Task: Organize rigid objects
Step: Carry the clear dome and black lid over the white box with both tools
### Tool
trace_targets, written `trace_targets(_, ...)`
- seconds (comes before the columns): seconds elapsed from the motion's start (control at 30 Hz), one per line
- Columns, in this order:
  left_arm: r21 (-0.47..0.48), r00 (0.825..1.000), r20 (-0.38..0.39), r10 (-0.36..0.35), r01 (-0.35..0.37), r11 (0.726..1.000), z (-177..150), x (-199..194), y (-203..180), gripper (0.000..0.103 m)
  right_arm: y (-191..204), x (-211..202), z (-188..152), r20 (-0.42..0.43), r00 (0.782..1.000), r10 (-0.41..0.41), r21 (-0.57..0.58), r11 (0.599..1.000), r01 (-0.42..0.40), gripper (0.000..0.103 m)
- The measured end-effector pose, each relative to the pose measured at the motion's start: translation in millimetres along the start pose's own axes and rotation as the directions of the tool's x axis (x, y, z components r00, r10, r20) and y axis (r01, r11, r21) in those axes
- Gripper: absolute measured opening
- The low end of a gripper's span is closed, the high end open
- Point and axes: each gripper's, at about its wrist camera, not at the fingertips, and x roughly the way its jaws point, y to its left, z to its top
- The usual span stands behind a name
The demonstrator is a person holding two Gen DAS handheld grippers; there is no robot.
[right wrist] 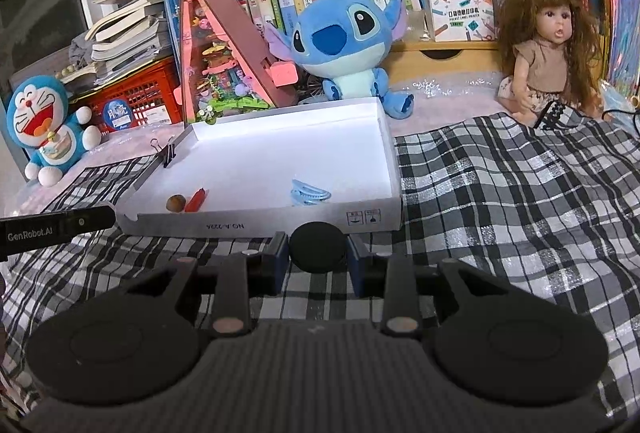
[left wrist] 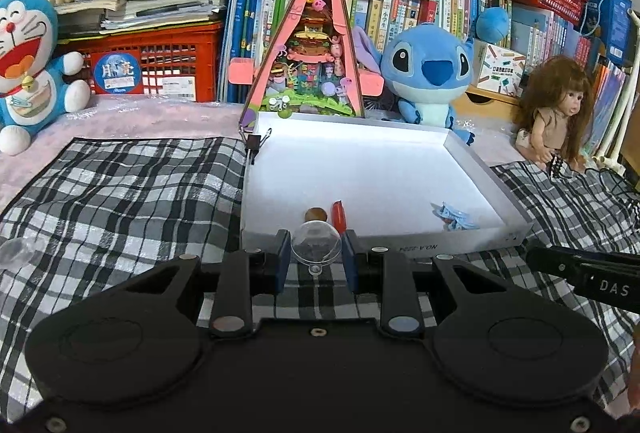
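The left gripper (left wrist: 316,253) is clasping a clear suction cup (left wrist: 315,243) just in front of the white tray's (left wrist: 460,241) near wall. The right gripper (right wrist: 318,253) is gripping a black disc (right wrist: 317,248) before the same wall. Inside the tray are lying a brown nut (right wrist: 176,202), a red piece (right wrist: 196,200) and a blue clip (right wrist: 310,193).

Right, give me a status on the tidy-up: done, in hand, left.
Done: a brown ball, red piece and blue clip lie in the white box. In hand: left gripper holds a clear suction cup, right gripper a black disc. Left: another clear piece on the cloth.
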Motion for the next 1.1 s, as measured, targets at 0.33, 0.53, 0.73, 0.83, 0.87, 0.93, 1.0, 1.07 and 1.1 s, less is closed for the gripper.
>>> trace_targets(0.33, -0.021, 0.998, -0.051, -0.045, 0.044, 0.999, 35.2, 29.8, 2.2, 0.025, 0.1, 24.3, 30.6, -0.033, 0.999, 0.011, 0.043, 0.999, -0.01, 0.036)
trace_targets(0.53, -0.046, 0.995, -0.082, -0.049, 0.046, 0.998, 59.0, 60.4, 5.4, 0.025, 1.4, 47.8, 53.6, -0.072, 0.996, 0.058, 0.046, 0.997, -0.054, 0.036)
trace_targets(0.73, -0.048, 0.992, -0.118, -0.039, 0.034, 0.998, 66.0, 90.7, 3.6, 0.026, 3.5, 73.2, 68.2, -0.091, 0.995, 0.036, 0.027, 0.999, -0.033, 0.036)
trace_targets(0.83, -0.057, 0.99, -0.139, -0.032, 0.024, 0.998, 64.6, 104.1, 2.7, 0.026, 3.8, 87.4, 73.0, -0.114, 0.993, 0.021, 0.021, 1.0, -0.019, 0.036)
trace_targets(0.87, -0.058, 0.989, -0.143, -0.03, 0.022, 0.998, 64.4, 108.0, 2.6, 0.026, 4.1, 91.5, 74.2, -0.118, 0.993, 0.014, 0.016, 1.0, -0.012, 0.036)
trace_targets(0.93, -0.056, 0.989, -0.142, -0.027, 0.019, 0.998, 63.8, 114.5, 1.8, 0.026, 4.6, 99.8, 75.8, -0.125, 0.992, 0.0, 0.003, 1.0, 0.001, 0.036)
trace_targets(1.0, -0.055, 0.989, -0.147, -0.026, 0.018, 0.998, 64.0, 121.7, 0.7, 0.026, 4.6, 107.9, 77.0, -0.136, 0.991, -0.008, -0.007, 1.0, 0.007, 0.036)
trace_targets(1.07, -0.055, 0.988, -0.154, -0.02, 0.012, 0.998, 63.6, 128.4, -0.3, 0.026, 4.7, 115.6, 78.2, -0.147, 0.989, -0.014, -0.015, 1.0, 0.012, 0.036)
trace_targets(1.1, -0.055, 0.988, -0.156, -0.015, 0.007, 0.998, 62.9, 131.4, -0.5, 0.026, 5.0, 119.4, 78.5, -0.153, 0.988, -0.02, -0.019, 1.0, 0.017, 0.036)
